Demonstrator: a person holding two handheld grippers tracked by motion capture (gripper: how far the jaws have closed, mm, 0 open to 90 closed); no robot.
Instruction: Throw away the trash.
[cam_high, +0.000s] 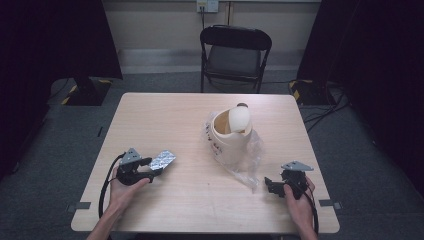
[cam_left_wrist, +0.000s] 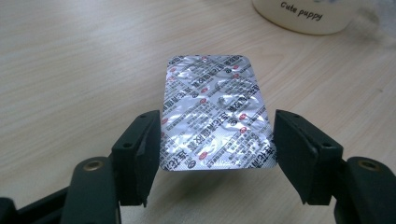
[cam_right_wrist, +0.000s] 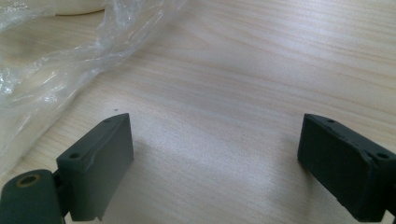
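The left gripper (cam_left_wrist: 217, 154) holds the pill sheet (cam_left_wrist: 215, 112) by its two long edges, jaws half closed, just above the table (cam_high: 165, 125), probably so the foil stays flat. The right gripper (cam_right_wrist: 215, 163) waits wide open and empty near the plastic bag (cam_right_wrist: 51, 56)

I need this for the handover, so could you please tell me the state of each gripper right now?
Left gripper: shut on the blister pack, held by its edges above the table.
Right gripper: open, nothing between its jaws.
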